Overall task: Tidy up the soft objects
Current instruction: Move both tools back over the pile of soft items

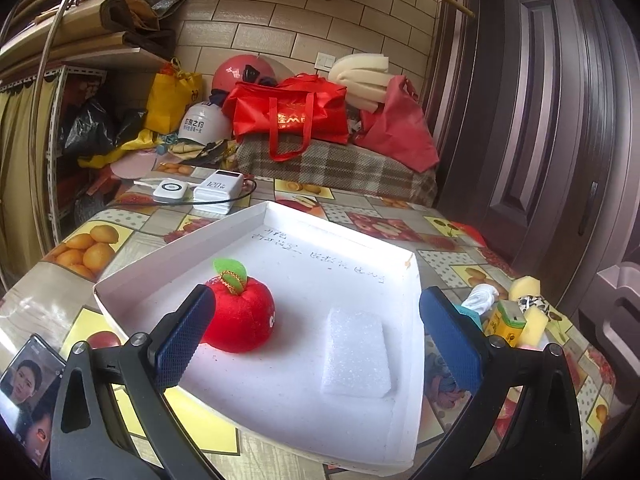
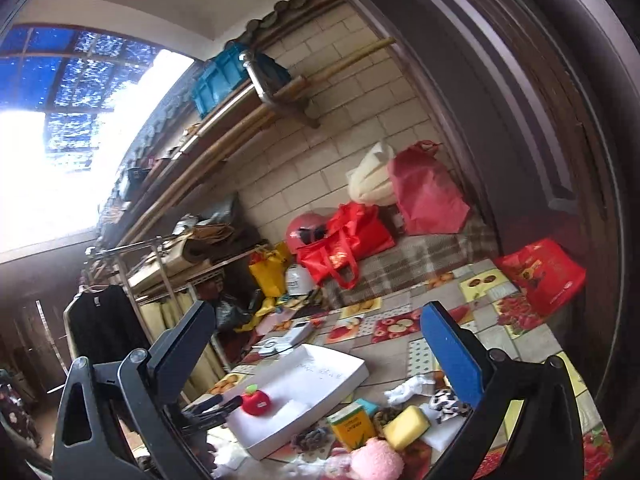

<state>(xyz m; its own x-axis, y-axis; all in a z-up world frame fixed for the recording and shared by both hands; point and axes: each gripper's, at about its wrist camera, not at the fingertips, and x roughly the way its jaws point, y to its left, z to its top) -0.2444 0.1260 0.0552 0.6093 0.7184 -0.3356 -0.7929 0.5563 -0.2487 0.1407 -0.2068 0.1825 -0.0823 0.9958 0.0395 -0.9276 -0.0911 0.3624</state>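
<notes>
Apple [image 1: 240, 316] and foam pad [image 1: 356, 354] sit in tray [image 1: 180, 248], between open left tongs [image 1: 316, 338]. Sponge [image 2: 406, 426], pink plush [image 2: 376, 462], cloth [image 2: 406, 390] remain below open, empty right tongs [image 2: 320, 350].

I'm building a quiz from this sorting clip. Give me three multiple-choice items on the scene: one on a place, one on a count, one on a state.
1. Where is the red plush apple?
A. Inside the white box
B. On the phone
C. On the plaid cushion

2. How many things lie in the white box?
A. One
B. Two
C. Four

3. How does the left gripper stand?
A. Shut on the apple
B. Shut on the sponge
C. Open, holding nothing

Answers:
1 A: the apple sits on the box floor, near its left wall.
2 B: only the apple and the white foam pad are in it.
3 C: its blue pads stand wide apart, with the apple beside the left pad and not clamped.
</notes>
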